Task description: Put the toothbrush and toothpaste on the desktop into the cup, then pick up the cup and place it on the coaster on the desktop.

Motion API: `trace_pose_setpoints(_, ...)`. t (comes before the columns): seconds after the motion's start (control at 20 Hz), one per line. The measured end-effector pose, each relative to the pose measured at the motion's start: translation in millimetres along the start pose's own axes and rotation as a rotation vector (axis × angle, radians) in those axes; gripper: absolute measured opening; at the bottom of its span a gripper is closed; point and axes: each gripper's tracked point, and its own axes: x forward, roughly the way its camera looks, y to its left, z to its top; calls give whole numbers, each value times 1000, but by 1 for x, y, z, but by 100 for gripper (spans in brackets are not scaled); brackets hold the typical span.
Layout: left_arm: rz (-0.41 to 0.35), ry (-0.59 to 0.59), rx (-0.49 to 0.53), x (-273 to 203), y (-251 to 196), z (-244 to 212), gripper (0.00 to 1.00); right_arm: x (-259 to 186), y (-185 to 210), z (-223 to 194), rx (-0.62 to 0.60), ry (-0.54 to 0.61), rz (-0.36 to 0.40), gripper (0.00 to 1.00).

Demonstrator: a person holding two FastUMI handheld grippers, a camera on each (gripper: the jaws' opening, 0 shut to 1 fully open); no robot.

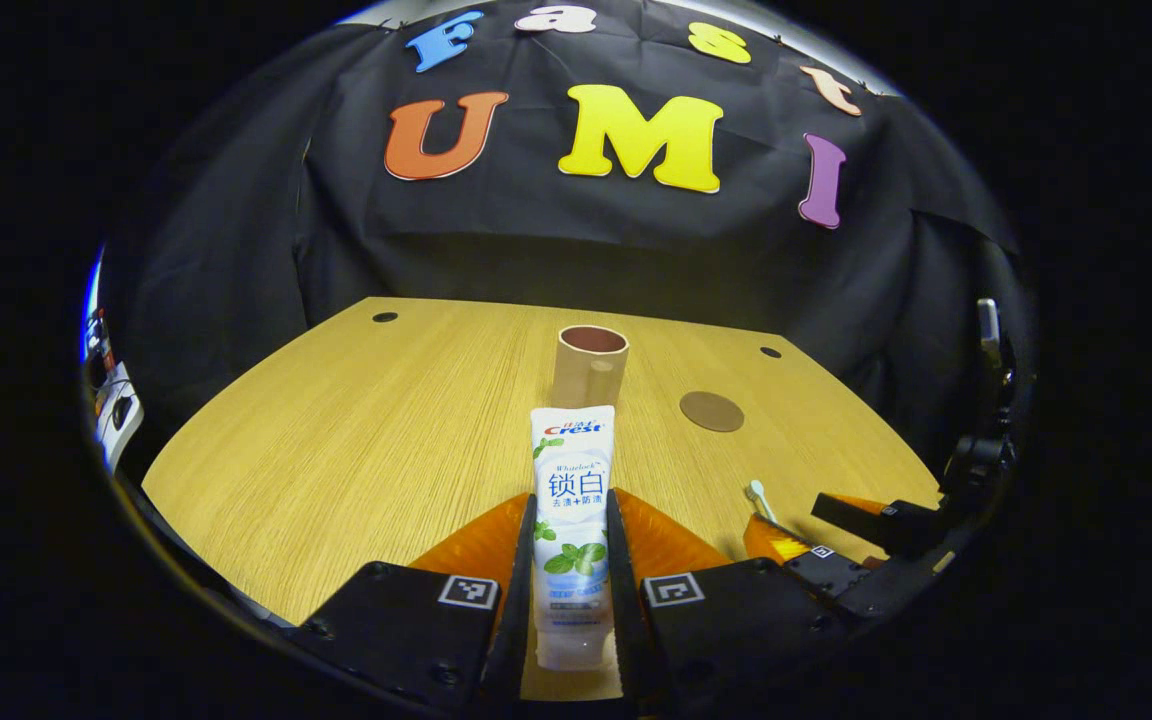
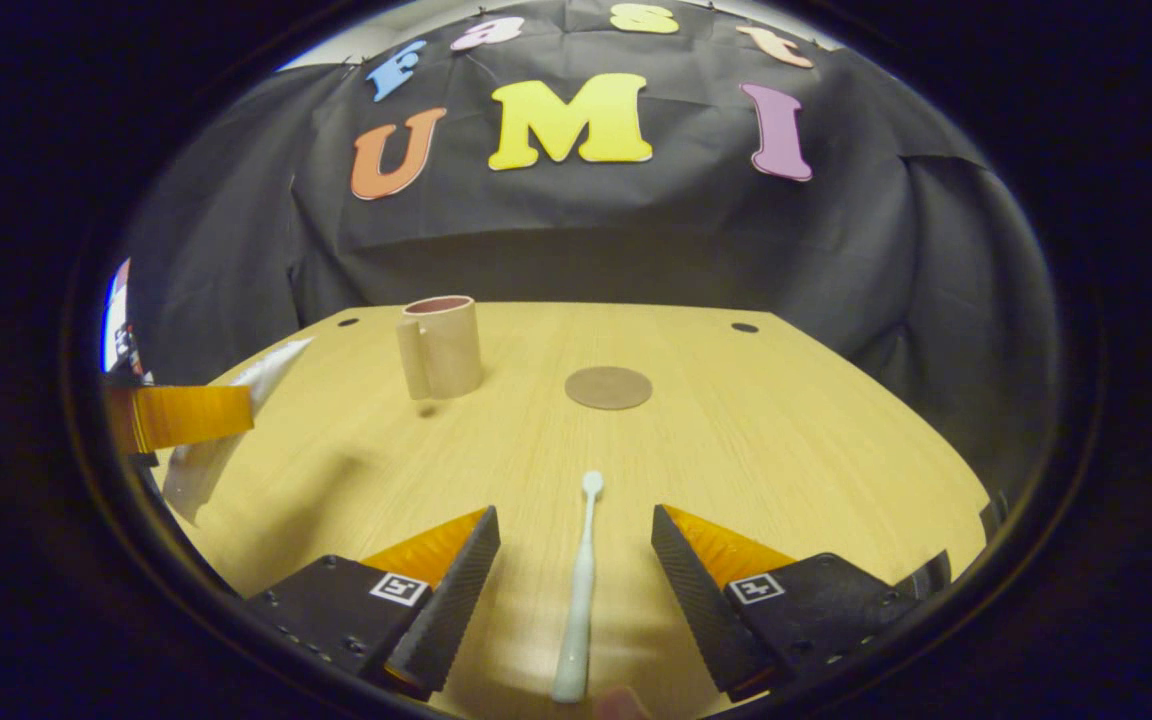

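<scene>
My left gripper (image 1: 570, 560) clamps one soft toothpaste tube (image 1: 572, 520) at mid-body; it should feel light and squashy, so a gentle hold suits. My right gripper (image 2: 576, 545) stands wide around one thin, stiff toothbrush (image 2: 581, 580) lying on the desktop (image 2: 786, 450) between its fingers; the mid-handle looks best to grip. Ahead stand one cup (image 2: 440, 345) and one coaster (image 2: 608, 387).

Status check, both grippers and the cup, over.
Left gripper shut on toothpaste. Right gripper open, straddling toothbrush on desktop. Cup upright, beside coaster.
</scene>
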Motion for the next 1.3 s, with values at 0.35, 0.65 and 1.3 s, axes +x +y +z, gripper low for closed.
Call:
trace_pose_setpoints(0.35,-46,-28,-40,6,1,12,39,19,-13,-9,96,100,-69,54)
trace_pose_setpoints(0.65,-44,-28,-39,12,4,15,39,23,-11,-6,31,102,-46,3)
trace_pose_setpoints(1.3,-32,-203,-9,31,-8,102,39,-4,-17,30,155,19,124,1)
